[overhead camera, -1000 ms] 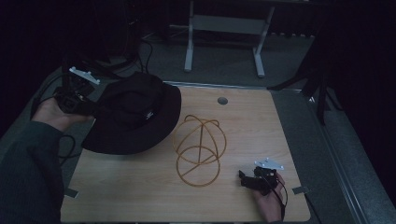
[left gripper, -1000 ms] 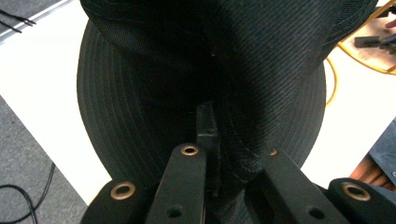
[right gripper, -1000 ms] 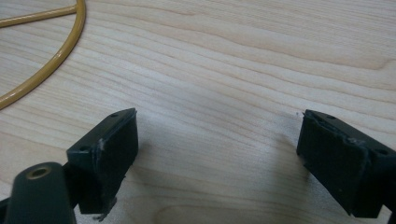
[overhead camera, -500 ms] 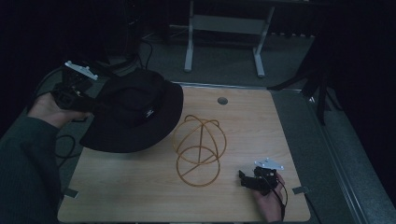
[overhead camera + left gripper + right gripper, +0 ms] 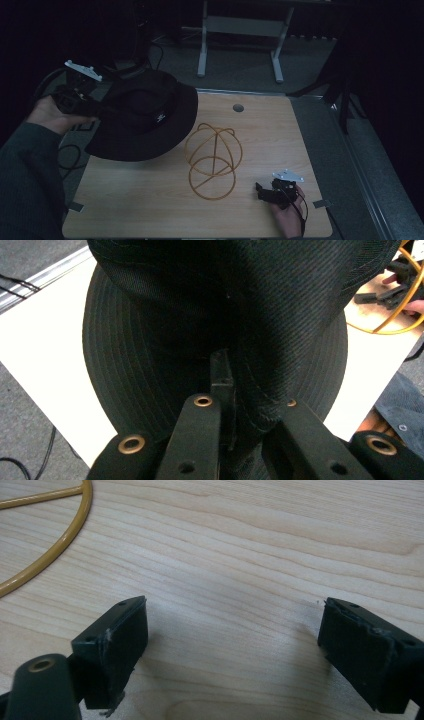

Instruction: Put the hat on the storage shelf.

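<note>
Here, left gripper (image 5: 235,410) jaws pinching the brim of a black hat (image 5: 142,117) held over the table's (image 5: 150,200) left edge, beside a yellow wire frame (image 5: 214,154), right gripper (image 5: 232,650) jaws spread wide, resting on bare wood.

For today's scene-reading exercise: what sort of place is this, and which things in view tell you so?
Probably a lab or workshop set up for recording, not a home. A bare wooden table stands on grey carpet, a metal stand sits in the dark behind it, and cables trail on the floor.
</note>
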Action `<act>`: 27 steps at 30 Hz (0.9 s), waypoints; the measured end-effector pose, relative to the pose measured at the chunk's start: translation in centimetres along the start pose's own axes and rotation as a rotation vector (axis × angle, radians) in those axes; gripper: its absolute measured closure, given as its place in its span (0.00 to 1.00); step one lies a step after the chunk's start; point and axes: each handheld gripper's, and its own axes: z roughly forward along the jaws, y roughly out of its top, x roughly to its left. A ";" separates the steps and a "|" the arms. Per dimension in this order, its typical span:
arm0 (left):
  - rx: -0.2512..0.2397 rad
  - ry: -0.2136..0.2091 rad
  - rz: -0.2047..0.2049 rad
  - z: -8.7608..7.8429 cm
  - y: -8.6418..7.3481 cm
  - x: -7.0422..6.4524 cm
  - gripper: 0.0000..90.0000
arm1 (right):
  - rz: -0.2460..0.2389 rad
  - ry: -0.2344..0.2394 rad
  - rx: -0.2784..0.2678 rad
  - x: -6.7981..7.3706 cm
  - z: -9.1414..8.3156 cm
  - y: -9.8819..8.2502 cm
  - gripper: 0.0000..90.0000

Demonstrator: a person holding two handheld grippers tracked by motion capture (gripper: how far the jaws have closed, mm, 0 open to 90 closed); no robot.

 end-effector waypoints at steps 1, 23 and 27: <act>-0.002 -0.001 0.002 -0.1 0.1 0.0 0.98 | 0.000 0.000 0.000 0.0 0.0 0.0 0.14; -0.053 -0.057 0.049 -1.2 1.6 -1.0 0.98 | -0.001 0.000 -0.001 0.0 0.0 0.0 0.14; -0.067 -0.067 0.055 -1.6 1.8 -1.2 0.98 | -0.003 -0.001 -0.001 0.0 0.0 0.0 0.14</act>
